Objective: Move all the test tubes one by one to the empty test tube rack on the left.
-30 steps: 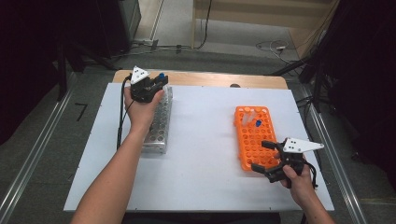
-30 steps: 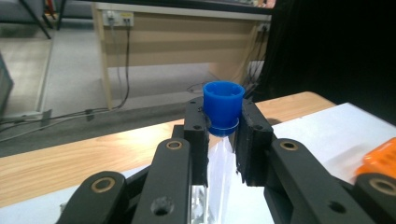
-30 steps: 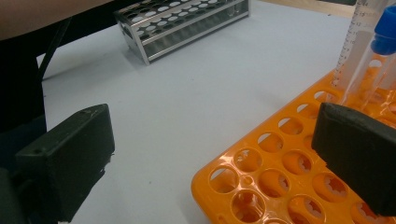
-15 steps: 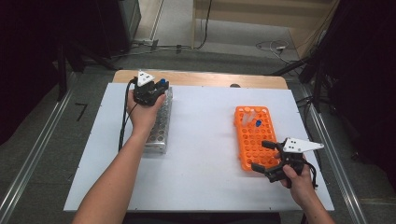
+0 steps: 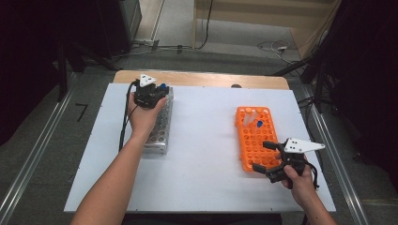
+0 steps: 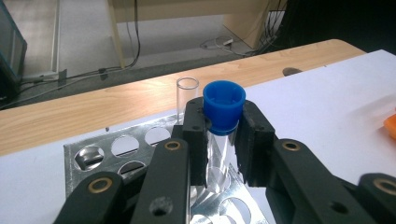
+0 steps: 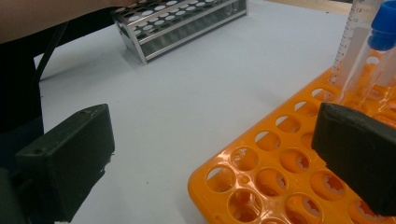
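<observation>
My left gripper [image 5: 157, 91] [image 6: 223, 121] is shut on a clear tube with a blue cap [image 6: 224, 100] [image 5: 163, 86], held upright just below the cap. It stands over the far end of the metal rack [image 5: 159, 136] [image 6: 88, 156]. An uncapped clear tube [image 6: 187, 93] stands in the rack just behind the jaws. At the near right corner of the orange rack [image 5: 251, 136] [image 7: 261, 186], my right gripper [image 5: 265, 157] [image 7: 212, 144] is open, and nothing is held between its pads. That rack holds a blue-capped tube [image 5: 258, 124] [image 7: 380, 32] and a clear graduated tube [image 7: 350, 37].
Both racks rest on a white sheet [image 5: 206, 154] that covers a wooden table [image 5: 211, 79]. A black cable [image 5: 124, 122] trails from the left gripper along the forearm. Metal rails [image 5: 338, 154] run beside the table on both sides.
The left gripper with the blue-capped tube has sunk slightly toward the metal rack. The right gripper has kept still.
</observation>
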`<action>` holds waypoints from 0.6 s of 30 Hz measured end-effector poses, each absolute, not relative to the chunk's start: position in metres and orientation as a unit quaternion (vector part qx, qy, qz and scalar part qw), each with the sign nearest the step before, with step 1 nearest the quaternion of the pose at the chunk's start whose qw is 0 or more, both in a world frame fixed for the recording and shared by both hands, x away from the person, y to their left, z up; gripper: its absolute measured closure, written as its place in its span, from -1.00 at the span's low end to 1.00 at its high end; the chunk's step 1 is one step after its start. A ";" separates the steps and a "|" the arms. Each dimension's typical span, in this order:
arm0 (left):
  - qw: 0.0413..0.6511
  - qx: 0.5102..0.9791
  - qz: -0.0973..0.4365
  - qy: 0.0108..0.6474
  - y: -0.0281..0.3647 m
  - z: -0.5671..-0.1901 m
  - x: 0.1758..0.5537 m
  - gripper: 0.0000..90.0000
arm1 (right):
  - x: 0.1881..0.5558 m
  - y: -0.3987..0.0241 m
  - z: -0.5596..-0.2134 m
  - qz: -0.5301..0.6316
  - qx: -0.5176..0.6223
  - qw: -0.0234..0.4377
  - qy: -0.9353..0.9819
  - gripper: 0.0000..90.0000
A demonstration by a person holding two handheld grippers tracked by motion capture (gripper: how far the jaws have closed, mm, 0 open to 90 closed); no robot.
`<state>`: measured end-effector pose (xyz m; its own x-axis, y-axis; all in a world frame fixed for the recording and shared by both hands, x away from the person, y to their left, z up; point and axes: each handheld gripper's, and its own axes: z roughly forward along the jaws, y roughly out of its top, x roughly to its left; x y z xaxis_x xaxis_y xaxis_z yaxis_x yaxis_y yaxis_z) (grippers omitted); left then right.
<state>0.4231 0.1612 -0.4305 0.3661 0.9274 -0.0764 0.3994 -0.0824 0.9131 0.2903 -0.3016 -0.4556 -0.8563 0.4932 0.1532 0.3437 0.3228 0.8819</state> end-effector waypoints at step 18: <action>0.513 0.666 0.233 0.489 0.162 -0.415 0.403 -0.49 | 0.293 -0.303 -0.456 0.522 0.264 0.071 0.808 -1.00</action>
